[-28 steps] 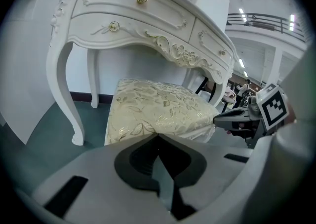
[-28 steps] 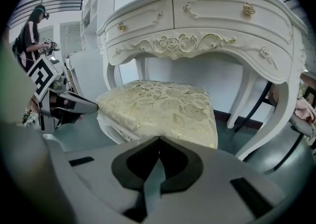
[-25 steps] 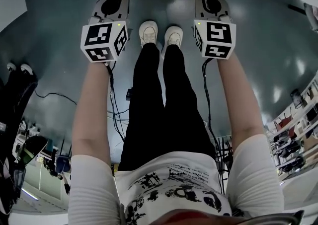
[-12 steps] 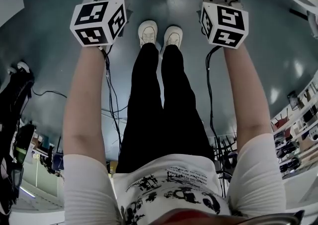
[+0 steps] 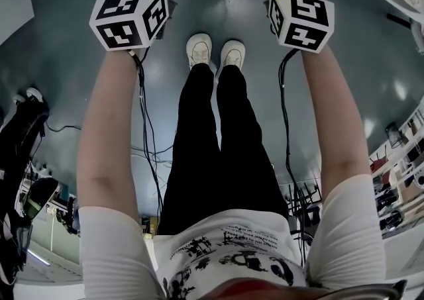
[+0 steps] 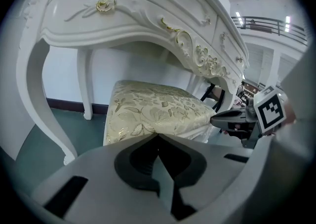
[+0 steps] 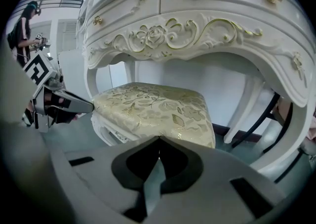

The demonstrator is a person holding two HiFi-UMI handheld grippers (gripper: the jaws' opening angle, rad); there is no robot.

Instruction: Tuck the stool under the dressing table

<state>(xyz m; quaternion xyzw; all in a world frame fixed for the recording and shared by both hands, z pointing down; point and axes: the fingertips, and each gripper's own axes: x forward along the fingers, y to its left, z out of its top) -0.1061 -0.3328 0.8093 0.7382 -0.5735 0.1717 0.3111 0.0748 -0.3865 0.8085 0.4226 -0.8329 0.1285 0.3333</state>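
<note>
Stool: straight ahead of both sets of jaws, just beyond their tips, seat already beneath the arched front of the dressing table.
Left gripper: jaws pressed together with nothing between them, tips at the near edge of the gold floral cushion, towards its left end; actual contact not certain.
Right gripper: jaws likewise pressed together and empty, tips at the same near edge, towards its right end.
Nearer hand: neither, both level and about equally close.
Seat's near edge: left to right, spanning the two grippers; probable push direction away from the person, square to that edge.
Dressing table: white with gilt carving, above and around the stool, curved legs on either side of the seat.
Floor: dark green, bare on the stool's left.
Wall: white, behind the far legs.
Count: one stool, one dressing table, two grippers.
Progress, as a judgement: mostly tucked, perhaps a short push left.
</note>
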